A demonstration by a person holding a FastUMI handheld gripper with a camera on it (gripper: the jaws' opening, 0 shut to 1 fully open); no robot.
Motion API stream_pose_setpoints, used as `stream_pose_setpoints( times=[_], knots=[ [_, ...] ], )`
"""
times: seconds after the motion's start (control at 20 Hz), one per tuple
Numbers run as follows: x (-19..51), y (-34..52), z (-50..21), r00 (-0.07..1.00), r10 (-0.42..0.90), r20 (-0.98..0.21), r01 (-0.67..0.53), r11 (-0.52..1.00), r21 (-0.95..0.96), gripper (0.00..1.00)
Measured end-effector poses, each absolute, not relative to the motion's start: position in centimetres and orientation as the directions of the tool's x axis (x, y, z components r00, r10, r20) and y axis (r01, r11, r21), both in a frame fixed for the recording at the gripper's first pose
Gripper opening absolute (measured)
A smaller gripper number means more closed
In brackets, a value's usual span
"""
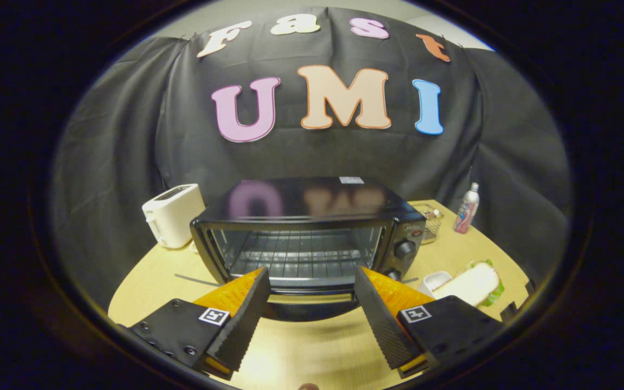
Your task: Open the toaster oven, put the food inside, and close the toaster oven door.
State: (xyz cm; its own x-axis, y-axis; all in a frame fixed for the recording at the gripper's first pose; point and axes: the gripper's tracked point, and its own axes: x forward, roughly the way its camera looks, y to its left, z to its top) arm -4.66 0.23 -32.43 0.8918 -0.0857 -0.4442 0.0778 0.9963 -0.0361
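Black cloth hangs behind my wooden table point(301, 346), and over that table my gripper point(310, 279) has its fingers spread wide apart, holding nothing. Between the fingertips point(258, 279) I see the dropped-down door point(310, 299) of the toaster oven point(306, 238), and just beyond it the open cavity with its wire rack point(298, 254). Off the right finger lies the food, a sandwich point(473, 284) (white bread, green at the edge), with a small white cup point(434, 281) just beside it. Farther out, a white toaster point(173, 215) stands left of the oven; a wire basket point(431, 219) and a bottle point(466, 208) stand on its right.
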Motion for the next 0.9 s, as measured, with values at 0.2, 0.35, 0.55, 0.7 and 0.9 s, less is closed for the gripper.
stream_pose_setpoints(
  times=[0.2,0.35,0.55,0.7,0.9],
  knots=[
    [-6.8,0.1,-34.1,0.868,-0.094,-0.488,0.086,0.996,-0.040,0.99],
    [-7.8,0.1,-34.9,0.852,-0.095,-0.514,0.083,0.995,-0.047,0.99],
    [-8.9,0.0,-36.6,0.828,-0.100,-0.552,0.086,0.995,-0.051,0.99],
    [-10.2,-0.2,-38.6,0.797,-0.098,-0.596,0.078,0.995,-0.060,0.98],
    [-10.9,-0.6,-41.9,0.744,-0.109,-0.659,0.081,0.994,-0.072,0.98]
  ],
)
